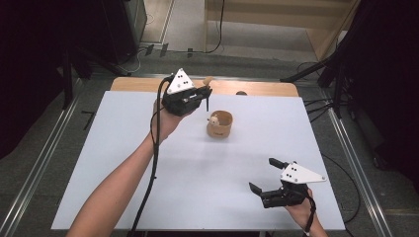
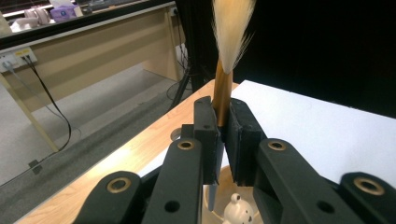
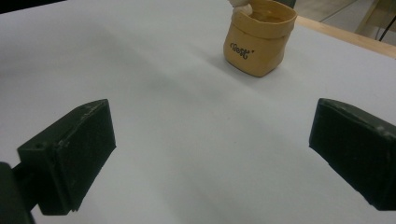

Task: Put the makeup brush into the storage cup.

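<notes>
My left gripper [image 1: 206,92] [image 2: 223,119] is raised over the back of the table, shut on the golden handle of a brush [image 2: 223,88]. The brush's pale bristles [image 1: 208,80] point up and away, and the dark lower end of the handle hangs toward a small tan pot [image 1: 220,125] [image 3: 259,44]. The pot stands upright on the white table top [image 1: 148,158] with a little white figure [image 2: 236,210] inside, directly below the left jaws. My right gripper [image 1: 264,174] [image 3: 210,154] rests low at the front right, jaws wide open with nothing between them, facing the pot from a distance.
A strip of bare wood [image 1: 262,88] runs along the table's far edge. Beyond it lie floor cables and a wooden desk [image 2: 93,51]. Dark stands flank the table on both sides.
</notes>
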Action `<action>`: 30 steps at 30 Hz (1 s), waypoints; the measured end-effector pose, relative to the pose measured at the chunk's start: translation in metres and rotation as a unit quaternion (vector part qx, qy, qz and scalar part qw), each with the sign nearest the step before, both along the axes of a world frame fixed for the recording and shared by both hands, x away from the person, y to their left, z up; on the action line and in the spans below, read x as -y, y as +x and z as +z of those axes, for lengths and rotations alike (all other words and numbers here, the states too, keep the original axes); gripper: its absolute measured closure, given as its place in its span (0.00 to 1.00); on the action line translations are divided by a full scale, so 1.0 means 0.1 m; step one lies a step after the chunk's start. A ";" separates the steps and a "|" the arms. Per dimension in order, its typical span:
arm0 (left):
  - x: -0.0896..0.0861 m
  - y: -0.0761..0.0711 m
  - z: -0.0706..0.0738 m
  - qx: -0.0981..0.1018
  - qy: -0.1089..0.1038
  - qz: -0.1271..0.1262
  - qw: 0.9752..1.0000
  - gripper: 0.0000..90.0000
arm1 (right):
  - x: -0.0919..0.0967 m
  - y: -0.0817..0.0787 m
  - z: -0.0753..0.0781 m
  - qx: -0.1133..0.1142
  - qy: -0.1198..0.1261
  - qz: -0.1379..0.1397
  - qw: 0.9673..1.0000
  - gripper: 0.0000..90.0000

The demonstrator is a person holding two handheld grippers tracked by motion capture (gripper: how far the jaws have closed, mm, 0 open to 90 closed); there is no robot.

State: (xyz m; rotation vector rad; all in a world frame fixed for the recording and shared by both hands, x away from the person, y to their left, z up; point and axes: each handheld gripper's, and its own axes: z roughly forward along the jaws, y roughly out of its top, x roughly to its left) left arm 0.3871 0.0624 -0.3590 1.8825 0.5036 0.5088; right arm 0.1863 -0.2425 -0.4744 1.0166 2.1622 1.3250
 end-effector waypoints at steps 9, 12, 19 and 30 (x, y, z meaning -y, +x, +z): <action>0.09 0.07 -0.03 -0.001 -0.008 0.000 1.000 0.94 | 0.00 0.00 0.00 -0.001 0.000 0.002 1.000 0.01; 0.12 0.09 -0.06 -0.004 -0.009 -0.002 1.000 0.94 | 0.00 0.00 0.00 -0.001 0.000 0.004 1.000 0.01; 0.18 0.14 -0.14 -0.017 -0.014 -0.002 1.000 0.94 | 0.00 0.00 0.00 0.000 0.001 0.001 1.000 0.01; 0.25 0.20 -0.26 -0.035 -0.017 -0.001 0.999 0.93 | 0.00 0.00 -0.01 -0.004 0.002 0.003 1.000 0.01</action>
